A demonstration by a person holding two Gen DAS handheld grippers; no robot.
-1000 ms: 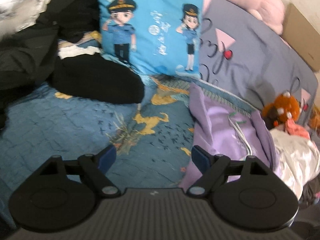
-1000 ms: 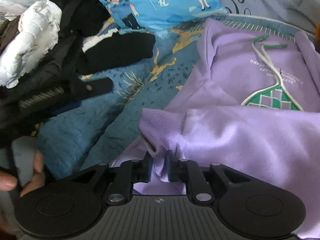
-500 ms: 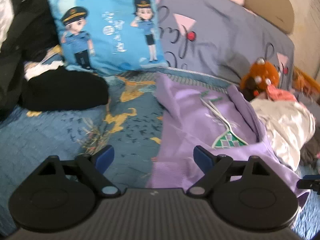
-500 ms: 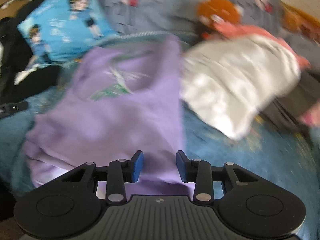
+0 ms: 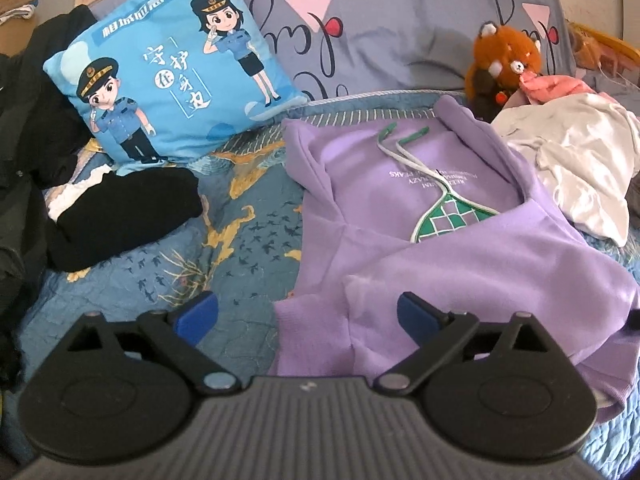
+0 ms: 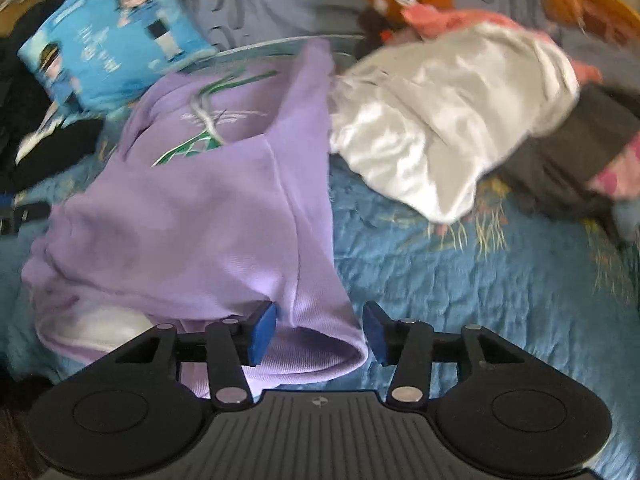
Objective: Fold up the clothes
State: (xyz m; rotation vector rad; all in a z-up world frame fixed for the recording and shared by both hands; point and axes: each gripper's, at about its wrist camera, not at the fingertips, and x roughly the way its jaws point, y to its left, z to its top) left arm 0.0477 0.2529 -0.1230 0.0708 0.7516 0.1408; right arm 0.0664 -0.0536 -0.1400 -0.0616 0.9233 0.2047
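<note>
A lilac hoodie (image 5: 460,248) with a green diamond print and white drawstrings lies on the blue quilt, one sleeve folded across its front. My left gripper (image 5: 308,316) hovers over the hoodie's near left edge. Its jaws are wide and still opening, and the pads press on nothing. In the right wrist view the hoodie (image 6: 192,216) fills the left half. My right gripper (image 6: 320,332) is at its near right corner with the jaws opening. The ribbed cuff lies loose between its blue pads (image 6: 262,332), and the right pad stands clear of the cloth.
A blue cartoon pillow (image 5: 168,72) and a folded black garment (image 5: 120,220) lie left of the hoodie. Dark clothes pile up at the far left. A crumpled white garment (image 6: 448,120), a plush toy (image 5: 504,60) and a grey pillow (image 5: 400,20) sit to the right and behind.
My right gripper carried the lilac sleeve across to the right, and its jaws have come apart off the cloth. My left gripper swung right toward the hoodie and spread wider.
</note>
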